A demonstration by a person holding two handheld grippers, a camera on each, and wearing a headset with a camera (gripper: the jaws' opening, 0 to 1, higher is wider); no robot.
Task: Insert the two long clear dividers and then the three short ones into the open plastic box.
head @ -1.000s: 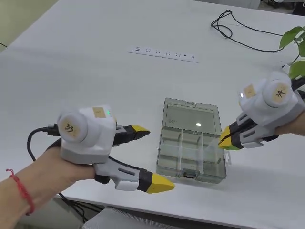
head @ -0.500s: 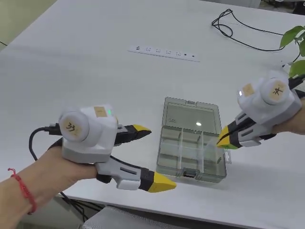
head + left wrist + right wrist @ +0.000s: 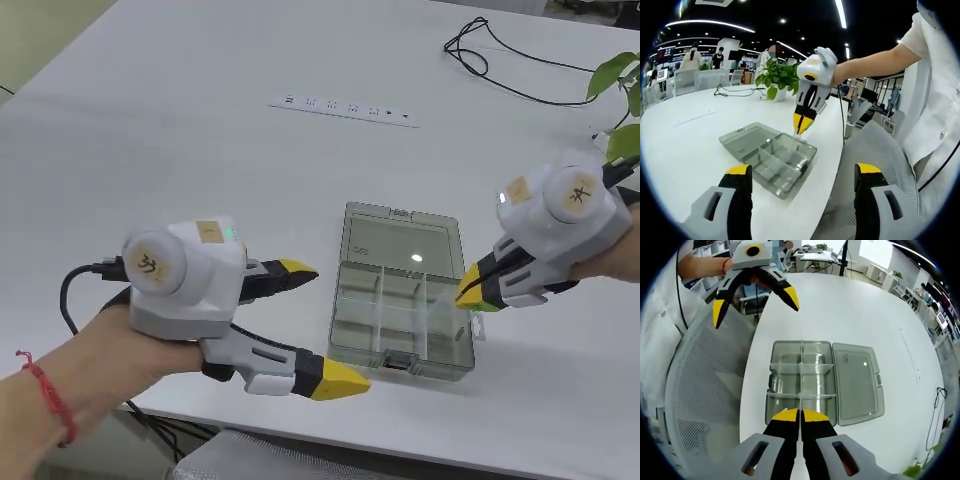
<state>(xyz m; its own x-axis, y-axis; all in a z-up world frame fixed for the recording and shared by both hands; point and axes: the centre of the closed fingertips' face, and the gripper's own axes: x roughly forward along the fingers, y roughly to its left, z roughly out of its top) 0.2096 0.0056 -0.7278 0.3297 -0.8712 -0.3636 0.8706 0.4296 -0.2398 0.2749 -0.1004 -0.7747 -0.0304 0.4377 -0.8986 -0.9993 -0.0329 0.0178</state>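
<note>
Clear thin divider (image 3: 448, 312) stays pinched by the right gripper (image 3: 470, 297) over the smoky rectangular box (image 3: 400, 363) (left gripper (image 3: 335, 326) gapes).

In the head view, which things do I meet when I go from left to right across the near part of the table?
left tool, open → box → right tool, shut on a divider
</note>
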